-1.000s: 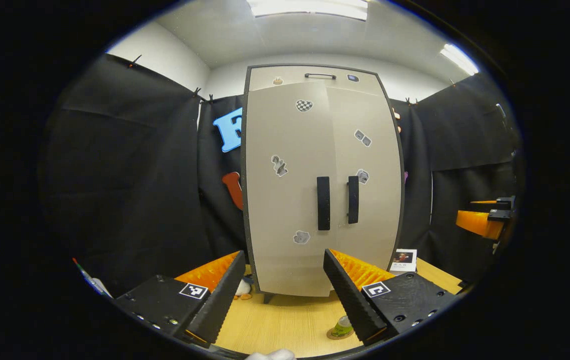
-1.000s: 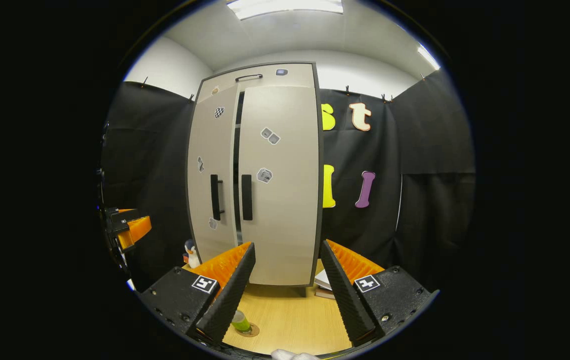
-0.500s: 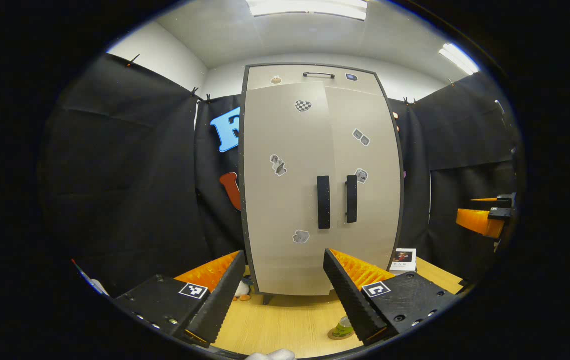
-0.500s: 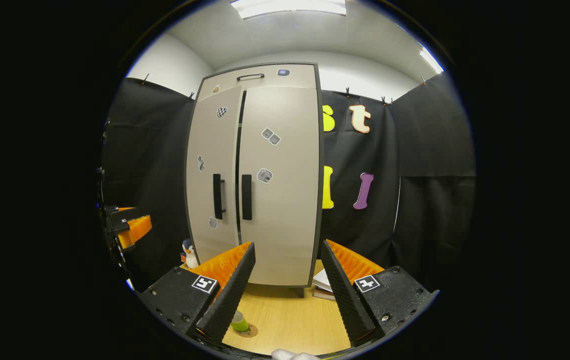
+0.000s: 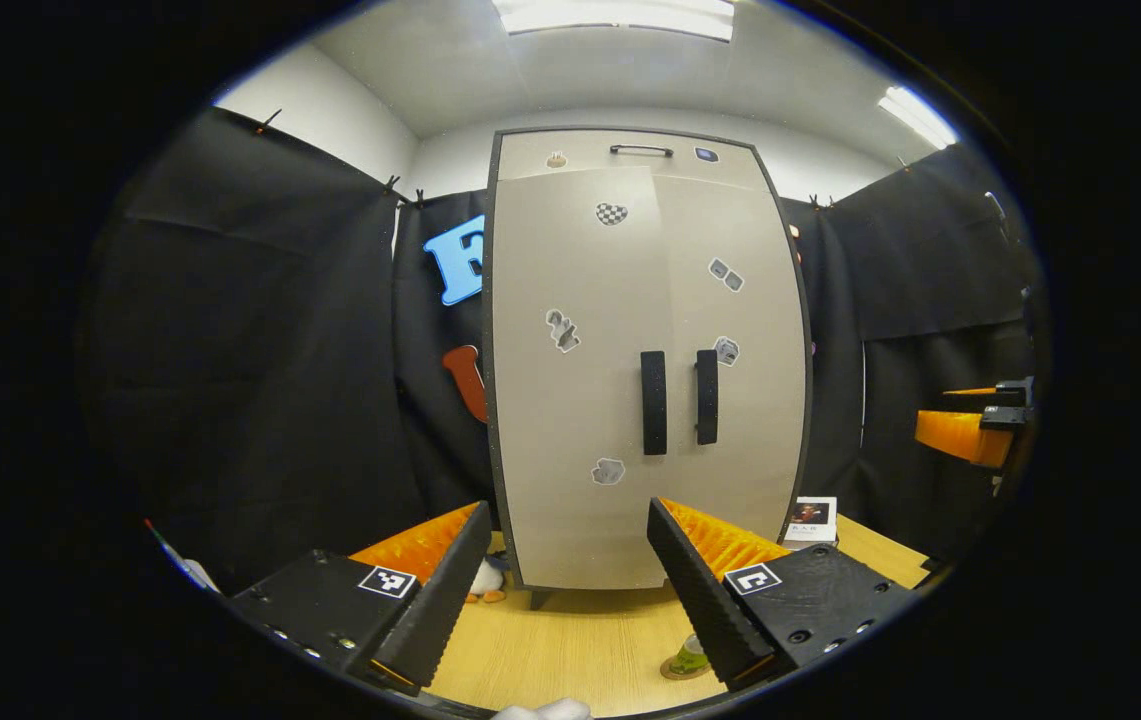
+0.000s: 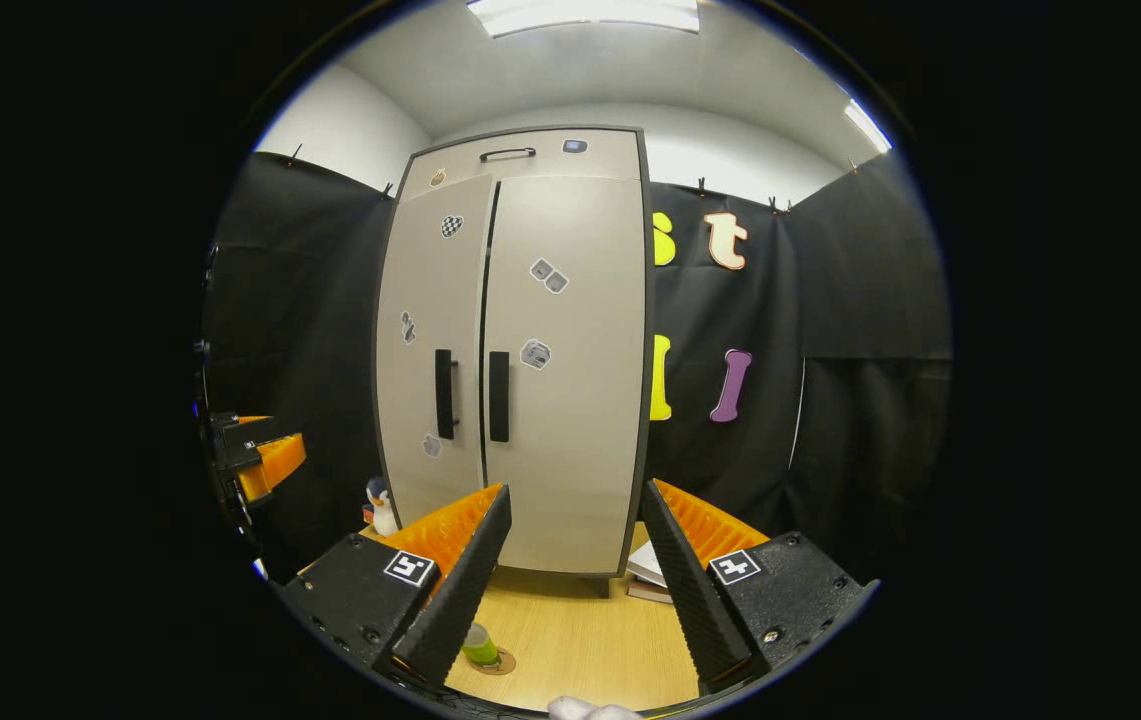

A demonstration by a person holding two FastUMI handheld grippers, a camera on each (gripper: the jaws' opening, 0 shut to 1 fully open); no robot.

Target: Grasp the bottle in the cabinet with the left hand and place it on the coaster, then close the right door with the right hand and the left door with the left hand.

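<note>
The tall beige cabinet [image 5: 645, 370] stands at the back of the wooden table, its left door [image 5: 575, 380] and right door [image 5: 735, 350] both flush, black handles side by side. In the right gripper view the cabinet [image 6: 520, 350] shows only a thin dark seam between the doors. The green bottle [image 5: 692, 655] stands on the round coaster [image 5: 675, 671] near the table's front, partly behind a finger; it also appears as the bottle [image 6: 479, 645] on the coaster [image 6: 502, 660]. My left gripper [image 5: 565, 590] is open and empty, back from the cabinet. My right gripper [image 6: 570, 580] is open and empty too.
A toy penguin [image 6: 383, 507] stands left of the cabinet's foot. A small picture card [image 5: 809, 520] and stacked books [image 6: 647, 572] lie right of it. The other gripper [image 5: 965, 430] hangs at the right edge of the left gripper view. The wooden table [image 5: 580, 650] stretches in front.
The dark gap between the doors, seen in the right gripper view, has narrowed to a thin seam as the left door swung shut. Both grippers have hardly moved.
</note>
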